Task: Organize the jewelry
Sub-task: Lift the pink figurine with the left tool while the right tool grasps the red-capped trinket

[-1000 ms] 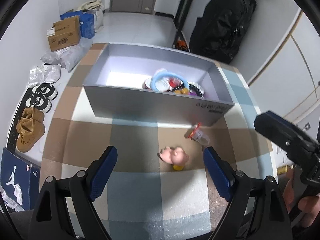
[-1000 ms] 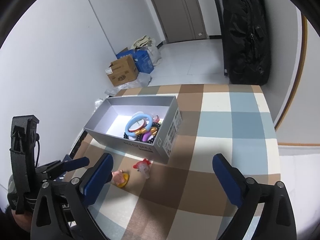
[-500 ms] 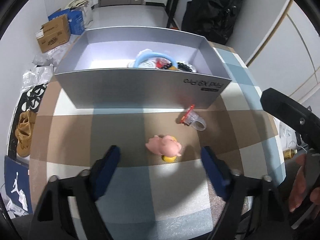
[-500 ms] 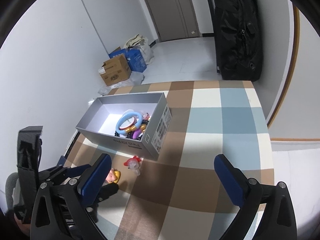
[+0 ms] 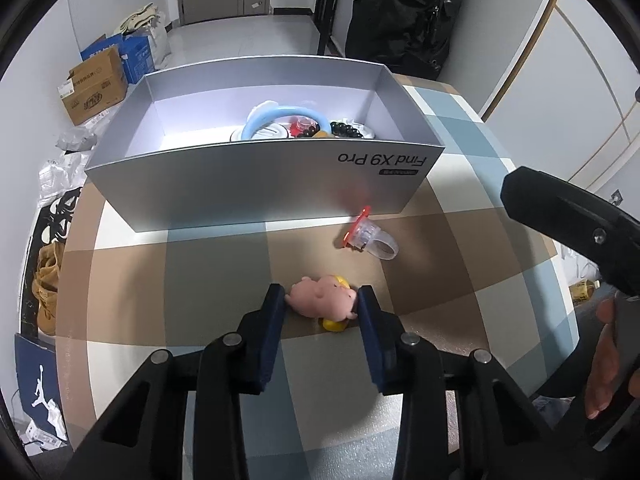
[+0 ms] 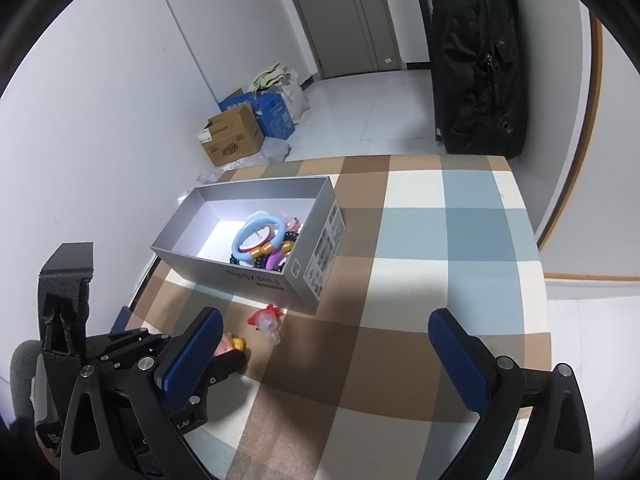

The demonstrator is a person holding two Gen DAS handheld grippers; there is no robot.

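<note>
A pink pig toy with a yellow base [image 5: 322, 303] lies on the checked table. My left gripper [image 5: 322, 302] is closed around it, both blue pads touching its sides; the toy also shows in the right wrist view [image 6: 232, 345]. A clear ring with a red top [image 5: 370, 236] lies on the table beside the grey box [image 5: 256, 192], and also shows in the right wrist view [image 6: 267, 322]. The box [image 6: 240, 272] holds a blue bangle [image 6: 260, 232], dark beads and other jewelry. My right gripper [image 6: 324, 354] is open and empty above the table.
The table edge runs close on the left, with shoes [image 5: 46, 284] and cardboard boxes [image 5: 94, 86] on the floor beyond. A black bag [image 6: 478, 60] stands against the far wall. The right gripper's body [image 5: 580, 224] is at the right of the left wrist view.
My left gripper moved forward and down to the pig toy and closed from wide open onto it. The right gripper rose slightly and stayed open.
</note>
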